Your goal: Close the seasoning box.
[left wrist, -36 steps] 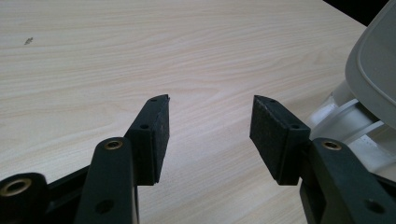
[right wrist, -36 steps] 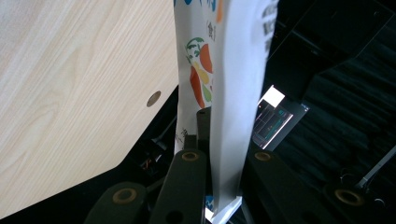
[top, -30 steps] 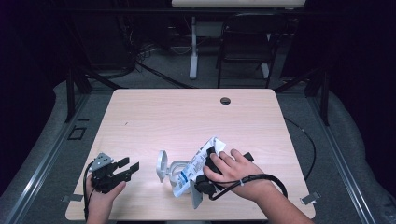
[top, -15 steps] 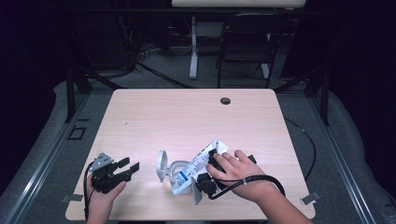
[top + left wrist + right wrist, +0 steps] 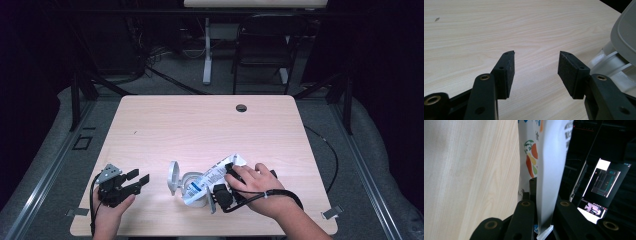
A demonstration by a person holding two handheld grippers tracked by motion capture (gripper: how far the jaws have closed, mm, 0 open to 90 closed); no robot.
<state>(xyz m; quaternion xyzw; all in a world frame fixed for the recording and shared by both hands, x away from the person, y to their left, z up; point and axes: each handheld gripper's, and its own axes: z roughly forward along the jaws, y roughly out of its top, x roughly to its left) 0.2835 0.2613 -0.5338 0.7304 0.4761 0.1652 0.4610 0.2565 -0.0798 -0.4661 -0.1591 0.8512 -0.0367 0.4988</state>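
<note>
A white printed packet (image 5: 212,175) lies slanted across a white round container (image 5: 192,186) whose hinged lid (image 5: 173,177) stands open on its left side. My right gripper (image 5: 225,181) is under the person's right hand, near the table's front edge, shut on that packet. In the right gripper view the packet (image 5: 551,157), printed with coloured fruit shapes, is pinched between the two black jaws of the right gripper (image 5: 537,195). My left gripper (image 5: 139,176) rests at the front left, open with nothing between its fingers. In its own view the left gripper (image 5: 536,53) points over bare wood, the container's lid (image 5: 624,35) at the right.
The light wooden table (image 5: 200,125) has a dark cable hole (image 5: 241,107) near its far edge. A chair (image 5: 260,45) and a desk leg (image 5: 206,50) stand beyond it on the floor. A lit screen (image 5: 602,187) glows off to the side.
</note>
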